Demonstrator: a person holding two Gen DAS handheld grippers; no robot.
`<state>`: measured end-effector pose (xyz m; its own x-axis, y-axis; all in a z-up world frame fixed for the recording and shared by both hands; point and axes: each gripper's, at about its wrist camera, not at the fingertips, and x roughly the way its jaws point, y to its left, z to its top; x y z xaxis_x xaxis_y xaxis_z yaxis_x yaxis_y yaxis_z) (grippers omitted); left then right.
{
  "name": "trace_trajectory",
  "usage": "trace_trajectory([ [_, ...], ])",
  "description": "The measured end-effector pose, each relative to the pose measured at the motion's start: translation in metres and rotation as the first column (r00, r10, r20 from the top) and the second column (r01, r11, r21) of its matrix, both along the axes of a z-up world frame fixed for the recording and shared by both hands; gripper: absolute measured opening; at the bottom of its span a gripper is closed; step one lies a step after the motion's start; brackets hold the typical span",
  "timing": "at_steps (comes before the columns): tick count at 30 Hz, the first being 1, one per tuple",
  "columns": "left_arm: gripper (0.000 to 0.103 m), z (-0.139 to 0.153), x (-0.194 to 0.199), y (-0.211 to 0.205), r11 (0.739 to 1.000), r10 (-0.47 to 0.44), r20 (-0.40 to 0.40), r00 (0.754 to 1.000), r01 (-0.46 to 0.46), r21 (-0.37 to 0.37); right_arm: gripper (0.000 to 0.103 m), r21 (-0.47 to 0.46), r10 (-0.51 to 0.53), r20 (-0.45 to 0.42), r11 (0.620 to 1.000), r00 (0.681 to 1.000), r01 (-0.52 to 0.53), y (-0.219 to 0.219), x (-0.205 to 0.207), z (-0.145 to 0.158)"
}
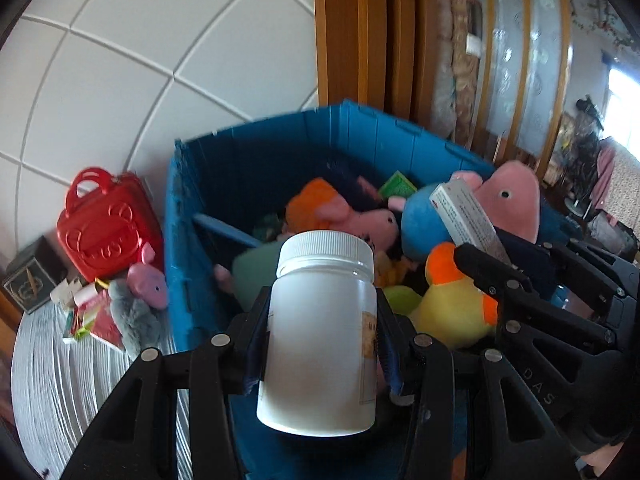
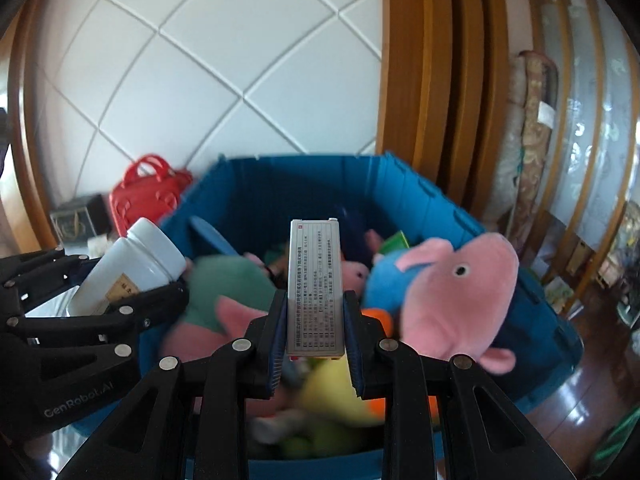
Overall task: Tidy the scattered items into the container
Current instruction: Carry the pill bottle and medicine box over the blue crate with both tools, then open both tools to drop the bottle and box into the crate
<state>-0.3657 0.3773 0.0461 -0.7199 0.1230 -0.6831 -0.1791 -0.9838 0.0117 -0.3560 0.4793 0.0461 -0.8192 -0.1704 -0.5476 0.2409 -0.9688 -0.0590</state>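
The left gripper (image 1: pixel 324 344) pinched a white jar (image 1: pixel 320 332) by its sides, cap toward twelve o'clock, its long axis running along the fingers, held over the near edge of the blue bin (image 1: pixel 256 152). The right gripper (image 2: pixel 316 340) squeezed a slim gray box (image 2: pixel 315 288), also pointing toward twelve o'clock, above the bin's plush toys: a pink pig (image 2: pixel 456 300) at three o'clock, a yellow duck (image 1: pixel 452 304) below. A red bag (image 1: pixel 108 224) stood outside the bin at nine o'clock.
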Motion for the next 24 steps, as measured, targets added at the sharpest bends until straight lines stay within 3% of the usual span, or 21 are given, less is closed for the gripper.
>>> trace_trajectory([
  [4,0.046,-0.013,-0.011,0.012,0.999,0.037,0.063,0.997,-0.035,-0.034,0.026,-0.006,0.023,0.042,1.000,0.999,-0.022,0.016,-0.016,-0.014],
  [11,0.047,-0.019,-0.020,0.011,0.995,0.095,0.075,0.993,-0.092,-0.045,0.026,0.003,0.047,0.091,0.999,0.995,-0.047,0.034,-0.037,-0.030],
  [14,0.060,-0.021,-0.022,0.008,0.993,0.116,0.075,0.991,-0.113,-0.041,0.026,0.011,0.053,0.100,0.998,0.994,-0.054,0.036,-0.040,-0.032],
  [17,0.065,-0.020,-0.022,0.006,0.992,0.126,0.067,0.990,-0.123,-0.038,0.027,0.015,0.053,0.104,0.998,0.993,-0.054,0.039,-0.043,-0.033],
  [22,0.071,-0.016,-0.014,0.001,0.989,0.144,0.046,0.989,-0.143,-0.034,0.041,0.025,0.052,0.096,0.998,0.994,-0.054,0.037,-0.042,-0.032],
  [24,0.073,-0.013,-0.008,-0.003,0.988,0.151,0.031,0.988,-0.150,-0.031,0.062,0.024,0.050,0.087,0.998,0.995,-0.053,0.038,-0.037,-0.030],
])
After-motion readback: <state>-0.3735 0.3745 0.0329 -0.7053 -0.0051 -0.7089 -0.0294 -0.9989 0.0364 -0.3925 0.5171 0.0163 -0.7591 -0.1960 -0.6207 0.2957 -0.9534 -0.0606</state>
